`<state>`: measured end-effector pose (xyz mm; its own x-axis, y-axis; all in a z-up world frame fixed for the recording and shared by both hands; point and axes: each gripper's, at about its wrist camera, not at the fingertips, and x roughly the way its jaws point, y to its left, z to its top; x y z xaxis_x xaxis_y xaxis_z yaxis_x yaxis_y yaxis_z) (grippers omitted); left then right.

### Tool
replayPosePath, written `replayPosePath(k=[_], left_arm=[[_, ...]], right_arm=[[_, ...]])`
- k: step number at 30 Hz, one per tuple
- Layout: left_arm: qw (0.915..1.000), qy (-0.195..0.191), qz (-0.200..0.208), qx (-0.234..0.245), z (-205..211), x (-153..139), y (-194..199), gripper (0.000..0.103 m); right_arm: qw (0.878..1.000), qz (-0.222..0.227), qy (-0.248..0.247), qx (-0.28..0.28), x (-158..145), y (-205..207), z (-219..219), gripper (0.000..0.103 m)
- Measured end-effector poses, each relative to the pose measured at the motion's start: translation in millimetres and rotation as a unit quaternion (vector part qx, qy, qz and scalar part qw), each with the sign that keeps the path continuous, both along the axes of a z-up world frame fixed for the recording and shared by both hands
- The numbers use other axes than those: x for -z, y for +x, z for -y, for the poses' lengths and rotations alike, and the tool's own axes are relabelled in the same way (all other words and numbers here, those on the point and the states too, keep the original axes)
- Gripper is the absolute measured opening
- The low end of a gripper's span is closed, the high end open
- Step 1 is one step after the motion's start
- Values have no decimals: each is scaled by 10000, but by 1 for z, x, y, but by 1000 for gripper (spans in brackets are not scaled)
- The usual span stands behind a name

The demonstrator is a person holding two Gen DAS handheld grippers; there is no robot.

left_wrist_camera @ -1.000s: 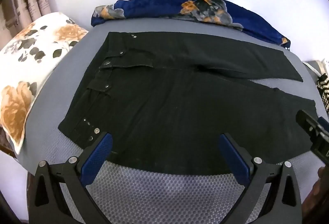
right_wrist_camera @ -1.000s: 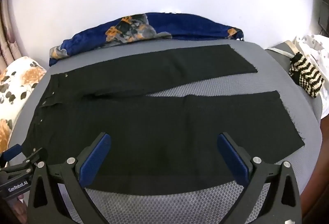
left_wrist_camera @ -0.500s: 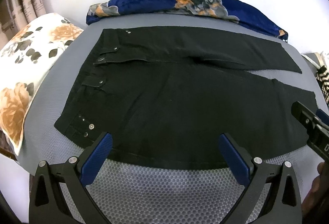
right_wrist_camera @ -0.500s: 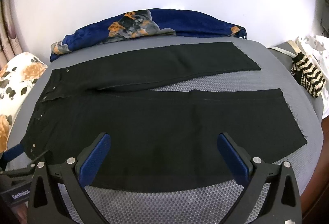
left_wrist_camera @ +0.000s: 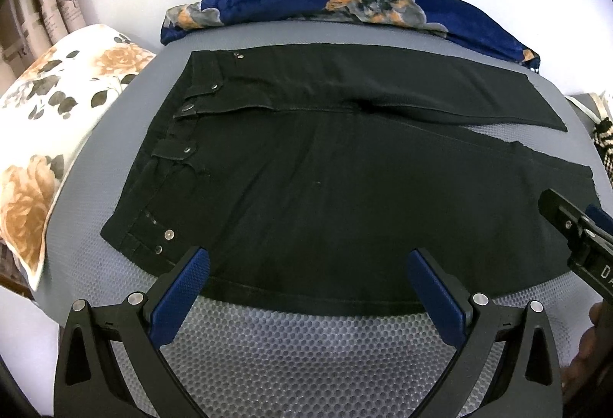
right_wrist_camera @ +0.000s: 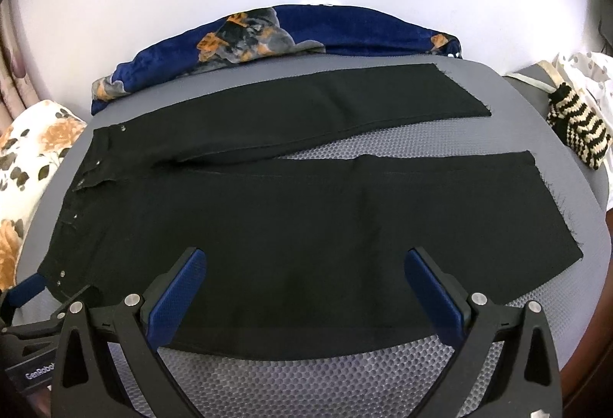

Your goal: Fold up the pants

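Black pants (left_wrist_camera: 325, 180) lie flat on a grey mesh bed surface (left_wrist_camera: 306, 349), waistband with metal buttons to the left, both legs spread apart to the right (right_wrist_camera: 325, 226). My left gripper (left_wrist_camera: 308, 280) hovers open over the near edge of the pants by the waist, its blue pads wide apart with nothing between them. My right gripper (right_wrist_camera: 306, 284) is open too, above the near leg's lower edge. Each gripper shows at the edge of the other's view: the right one (left_wrist_camera: 578, 238) and the left one (right_wrist_camera: 34, 303).
A floral pillow (left_wrist_camera: 46, 119) lies left of the waistband. A blue floral blanket (left_wrist_camera: 345, 2) is bunched along the far edge against the white wall. A striped knit item (right_wrist_camera: 578, 130) sits at the right. Curtains (left_wrist_camera: 42, 8) hang at far left.
Both grippers have drawn back and risen a little, so more of the pants and the grey mesh in front shows. The pants have not moved.
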<state>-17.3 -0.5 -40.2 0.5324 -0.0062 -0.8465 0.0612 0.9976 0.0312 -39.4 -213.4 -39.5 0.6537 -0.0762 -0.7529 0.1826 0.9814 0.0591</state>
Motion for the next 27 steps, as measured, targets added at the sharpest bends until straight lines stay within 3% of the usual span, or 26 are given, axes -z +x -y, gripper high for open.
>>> replayPosePath(k=[27], left_arm=[[9999, 21, -141, 11, 2, 6, -1, 102]], right_arm=[[9999, -108, -109, -3, 3, 3, 0, 103]])
